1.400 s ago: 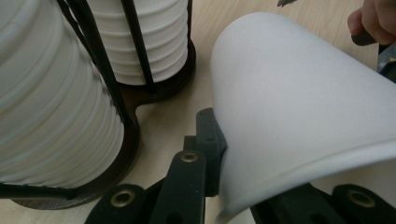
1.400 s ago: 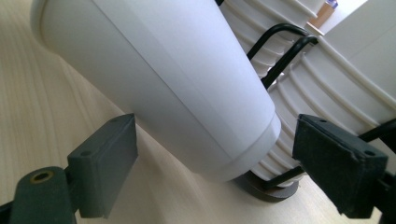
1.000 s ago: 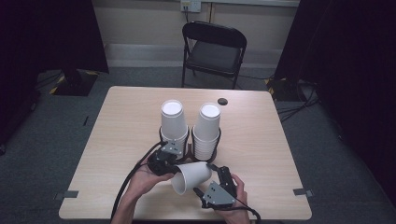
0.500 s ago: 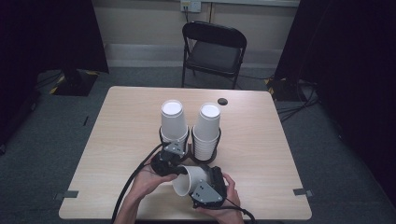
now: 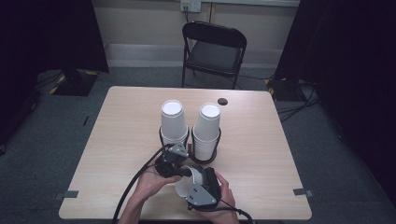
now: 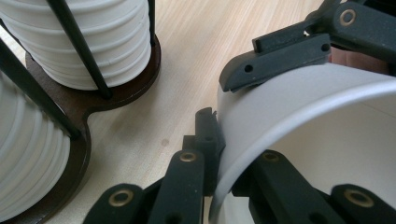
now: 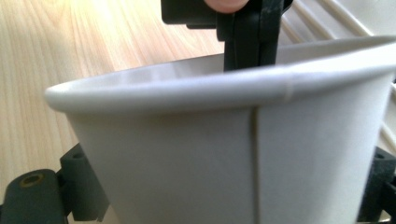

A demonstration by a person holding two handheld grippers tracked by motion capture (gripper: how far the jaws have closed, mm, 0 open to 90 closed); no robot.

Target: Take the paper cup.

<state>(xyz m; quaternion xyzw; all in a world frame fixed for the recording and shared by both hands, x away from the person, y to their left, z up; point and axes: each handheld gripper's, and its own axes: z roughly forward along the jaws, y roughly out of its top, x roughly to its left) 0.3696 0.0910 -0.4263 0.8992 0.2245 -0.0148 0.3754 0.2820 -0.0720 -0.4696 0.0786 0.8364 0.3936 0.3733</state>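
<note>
A white paper cup (image 5: 183, 185) lies on its side just above the table's front edge, between both hands. My left gripper (image 5: 187, 171) is shut on its rim, with one jaw inside the cup (image 6: 303, 102) and one outside. My right gripper (image 5: 194, 177) straddles the cup's body (image 7: 210, 154) from the right, and both of its jaws touch the wall. One of its fingers (image 6: 280, 56) rests on the cup's outer side. Two stacks of white cups (image 5: 173, 119) (image 5: 208, 126) stand upside down in a dark wire holder (image 5: 205, 158) just beyond.
The holder's wooden base (image 6: 116, 93) and a cup stack (image 6: 93, 42) sit close to my left gripper. A small dark disc (image 5: 222, 101) lies on the table's (image 5: 116, 140) far side. A black folding chair (image 5: 215, 46) stands behind the table.
My right gripper has moved left from beside the cup until its jaws are around the cup's body. The left gripper and the cup have stayed put.
</note>
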